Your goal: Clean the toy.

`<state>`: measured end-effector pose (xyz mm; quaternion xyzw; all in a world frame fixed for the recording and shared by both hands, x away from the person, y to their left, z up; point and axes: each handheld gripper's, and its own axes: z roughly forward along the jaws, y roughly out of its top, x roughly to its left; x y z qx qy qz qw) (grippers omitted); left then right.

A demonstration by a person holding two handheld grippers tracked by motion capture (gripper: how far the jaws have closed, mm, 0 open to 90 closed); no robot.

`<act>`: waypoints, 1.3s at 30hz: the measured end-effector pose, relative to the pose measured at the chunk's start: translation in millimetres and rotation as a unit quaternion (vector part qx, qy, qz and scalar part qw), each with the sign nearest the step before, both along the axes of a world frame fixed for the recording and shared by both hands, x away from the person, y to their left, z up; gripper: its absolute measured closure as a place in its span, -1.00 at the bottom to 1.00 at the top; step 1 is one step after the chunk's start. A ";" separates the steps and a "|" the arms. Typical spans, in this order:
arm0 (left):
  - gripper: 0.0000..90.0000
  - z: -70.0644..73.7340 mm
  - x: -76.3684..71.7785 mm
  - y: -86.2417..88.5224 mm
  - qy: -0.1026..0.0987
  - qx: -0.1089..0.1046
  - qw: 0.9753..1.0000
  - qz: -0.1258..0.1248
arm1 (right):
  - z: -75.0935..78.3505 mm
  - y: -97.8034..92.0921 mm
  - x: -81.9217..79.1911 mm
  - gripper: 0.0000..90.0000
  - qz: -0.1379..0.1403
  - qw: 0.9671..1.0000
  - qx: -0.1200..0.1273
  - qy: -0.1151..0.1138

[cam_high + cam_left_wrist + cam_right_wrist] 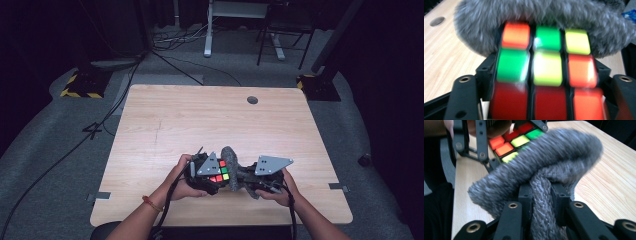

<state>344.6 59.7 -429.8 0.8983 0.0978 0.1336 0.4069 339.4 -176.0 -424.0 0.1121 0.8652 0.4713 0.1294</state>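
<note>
Near edge of the table [150, 125]: the left gripper [202, 175] is clamping a puzzle cube [221, 172] between its jaws, held just above the wood. The right gripper [260, 177] is pinching a fold of grey fuzzy cloth [544, 165] tight between its narrow jaws and pressing the cloth against the cube's coloured face.

Left gripper view: cloth is lying along the top row of stickers, blurred, so it is likely rubbing.

Risks as I am judging them:
- Cube is being held by two sides only; a hard wipe could be twisting a layer or pushing it out of the jaws.
- Cloth is gripped by a small fold; fibres snagging on a cube corner could be pulling it free.
- Both tools are working close together; the jaws could be knocking.

Farther back: a round hole [252, 100] in the table, well apart.
</note>
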 end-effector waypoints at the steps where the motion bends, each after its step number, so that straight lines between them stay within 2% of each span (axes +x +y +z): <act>1: -0.29 -0.7 -1.0 -1.1 -0.002 0.010 1.000 0.004 | -1.3 0.8 0.8 0.64 0.000 1.000 -0.003 0.003; 3: -0.28 -1.0 -2.0 -2.6 -0.009 0.017 1.000 0.006 | -4.5 0.0 3.3 0.64 -0.002 1.000 -0.004 0.011; 5: -0.27 0.2 -1.3 -2.4 -0.006 0.006 1.000 0.006 | -5.6 -2.0 5.7 0.65 -0.005 1.000 0.003 0.018; 7: -0.27 1.2 -0.7 -2.3 -0.006 0.007 1.000 0.006 | -3.8 -3.5 5.7 0.65 -0.005 1.000 0.010 0.021; 9: -0.27 -0.6 0.3 -3.6 -0.006 0.015 1.000 0.008 | -1.6 -3.5 3.6 0.65 -0.001 1.000 0.018 0.018; 12: -0.27 -3.2 0.1 -5.6 -0.005 0.026 1.000 0.005 | 2.0 -0.3 -1.0 0.65 0.003 1.000 0.016 0.007; 17: -0.26 -0.7 -2.3 -6.9 -0.017 0.028 0.999 0.006 | 3.7 0.5 -2.9 0.65 0.006 1.000 0.014 0.001; 18: -0.26 0.1 -2.6 -6.4 -0.017 0.025 1.000 0.007 | 3.5 0.3 -2.2 0.65 0.003 1.000 0.011 0.000; 21: -0.26 3.2 -3.5 -3.6 -0.017 0.016 1.000 0.011 | -2.6 1.0 1.9 0.65 -0.009 1.000 -0.021 0.001; 25: -0.26 8.3 -3.9 1.2 -0.021 -0.009 1.000 0.006 | -19.6 0.1 13.5 0.65 -0.022 0.998 -0.058 0.030; 27: -0.26 10.7 -4.9 2.4 -0.020 -0.018 1.000 0.002 | -25.4 0.4 17.0 0.65 -0.021 0.997 -0.060 0.046; 28: -0.26 11.4 -5.2 2.8 -0.022 -0.019 1.000 -0.001 | -26.4 1.3 17.4 0.65 -0.019 0.997 -0.062 0.046; 31: -0.26 11.1 -4.6 4.1 -0.017 -0.026 0.999 -0.005 | -23.1 1.3 16.3 0.65 -0.012 0.998 -0.045 0.049; 33: -0.26 11.0 -3.9 5.4 -0.016 -0.036 0.999 -0.007 | -20.7 -0.5 14.9 0.65 -0.003 0.998 -0.020 0.058; 39: -0.27 11.4 -4.2 9.0 -0.019 -0.043 0.999 -0.009 | -14.6 -9.0 14.9 0.65 0.006 0.998 0.021 0.058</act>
